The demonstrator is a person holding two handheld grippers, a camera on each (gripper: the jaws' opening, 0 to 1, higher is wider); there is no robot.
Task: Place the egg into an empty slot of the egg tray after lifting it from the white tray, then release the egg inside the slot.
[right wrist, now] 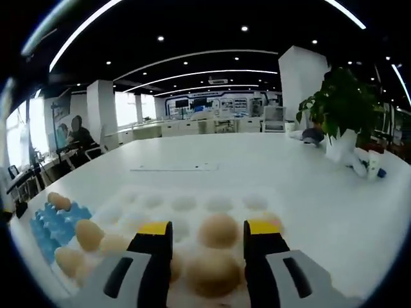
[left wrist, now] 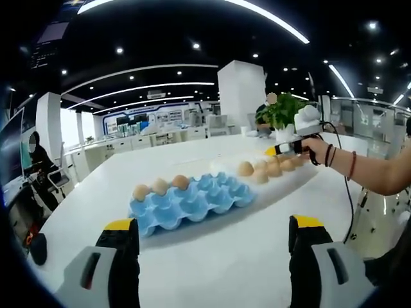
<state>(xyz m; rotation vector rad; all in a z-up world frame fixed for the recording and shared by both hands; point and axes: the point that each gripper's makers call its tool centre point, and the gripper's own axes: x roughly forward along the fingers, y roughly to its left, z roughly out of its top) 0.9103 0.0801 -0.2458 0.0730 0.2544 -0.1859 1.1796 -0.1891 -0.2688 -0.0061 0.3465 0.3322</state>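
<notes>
In the left gripper view the left gripper (left wrist: 214, 240) hangs over the bare white table (left wrist: 218, 269) with its jaws set wide and nothing between them; beyond it, toward 12 o'clock, lies the blue egg tray (left wrist: 192, 204), with three brown eggs (left wrist: 160, 187) along its far left edge and the other slots bare; just beside it at 2 o'clock the white tray (left wrist: 282, 183) carries a row of eggs; the right gripper (left wrist: 282, 149) hovers over that tray's far end, held by a person's hand (left wrist: 318, 149) with bands at the wrist; a potted plant (left wrist: 281, 114) stands behind it.

In the right gripper view the right gripper (right wrist: 207, 230) is low over the white tray (right wrist: 192, 205); an egg (right wrist: 218, 230) sits between its yellow-tipped jaws, which stand close on either side of it, but I cannot tell whether they touch it; another egg (right wrist: 212, 271) lies nearer the camera, still in the tray; more eggs rest at 9 o'clock, and past them the blue egg tray (right wrist: 54, 224) shows at the left edge; the potted plant (right wrist: 340, 106) stands at 2 o'clock on the table (right wrist: 334, 205).
</notes>
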